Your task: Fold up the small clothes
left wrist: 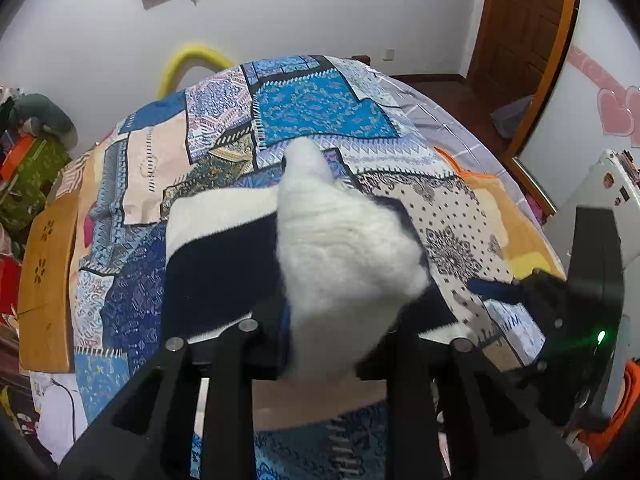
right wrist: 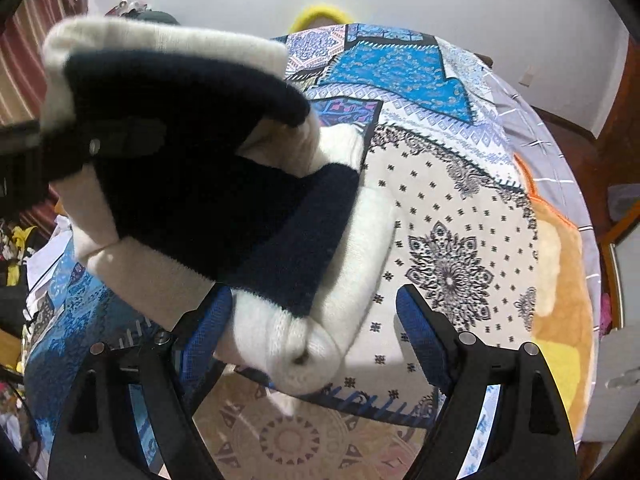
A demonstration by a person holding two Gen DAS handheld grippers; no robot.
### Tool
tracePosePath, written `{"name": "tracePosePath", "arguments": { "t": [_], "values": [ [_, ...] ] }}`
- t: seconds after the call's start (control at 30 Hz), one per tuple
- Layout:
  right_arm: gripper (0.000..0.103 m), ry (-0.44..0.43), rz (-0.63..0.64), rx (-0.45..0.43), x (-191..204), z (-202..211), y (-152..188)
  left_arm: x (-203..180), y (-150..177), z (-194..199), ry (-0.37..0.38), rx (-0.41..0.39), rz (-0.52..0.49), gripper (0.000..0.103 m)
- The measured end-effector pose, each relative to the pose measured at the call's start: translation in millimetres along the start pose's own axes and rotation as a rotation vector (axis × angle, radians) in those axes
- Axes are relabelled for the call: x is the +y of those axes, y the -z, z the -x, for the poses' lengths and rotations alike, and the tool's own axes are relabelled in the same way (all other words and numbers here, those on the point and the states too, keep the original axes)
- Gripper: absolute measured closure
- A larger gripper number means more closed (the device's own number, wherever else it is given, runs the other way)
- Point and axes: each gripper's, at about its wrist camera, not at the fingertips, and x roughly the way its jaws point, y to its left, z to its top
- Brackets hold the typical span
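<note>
A small white and navy striped knit garment [left wrist: 344, 256] lies partly on the patchwork bedspread [left wrist: 320, 104]. My left gripper [left wrist: 328, 344] is shut on a white fold of it and lifts that part above the bed. In the right wrist view the garment [right wrist: 208, 208] hangs folded over itself, with the left gripper [right wrist: 100, 148] clamped on its upper left. My right gripper [right wrist: 316, 328] is open, its blue-padded fingers [right wrist: 420, 332] on either side of the garment's lower white corner. The right gripper also shows in the left wrist view [left wrist: 504, 292], to the right of the garment.
The patchwork bedspread [right wrist: 460, 220] covers the bed. An orange-yellow blanket [right wrist: 564, 280] lies along the bed's right edge. A wooden board [left wrist: 48, 280] and clutter sit at the left. A yellow hoop [left wrist: 192, 60] stands behind the bed. A wooden door [left wrist: 524, 40] is at the far right.
</note>
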Motion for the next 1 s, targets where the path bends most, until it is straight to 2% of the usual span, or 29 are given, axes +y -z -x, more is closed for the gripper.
{"name": "tracePosePath", "arguments": {
  "t": [0.03,0.2,0.4,0.57,0.83,1.0],
  "values": [
    [0.021,0.005,-0.004,-0.004,-0.4,2.7,-0.1,0.9,1.0,2.0,0.01,0.001,0.003,0.073],
    [0.021,0.026,-0.004,-0.041,-2.2,23.3,-1.3,8.4,4.2,19.7,0.054,-0.017,0.038,0.045],
    [0.021,0.04,-0.004,-0.095,-2.1,49.9,-7.2,24.5,11.6,43.4,0.034,-0.066,0.06,0.031],
    [0.021,0.019,-0.016,-0.13,-1.4,66.9,-17.8,45.2,28.0,52.6,0.01,-0.08,0.087,0.027],
    [0.021,0.01,-0.014,-0.175,8.9,81.7,-41.1,77.1,59.4,30.1,-0.015,-0.012,0.145,0.026],
    [0.021,-0.034,-0.033,-0.157,14.0,70.7,-54.3,85.3,75.5,15.0,-0.025,0.024,0.148,0.026]
  ]
}}
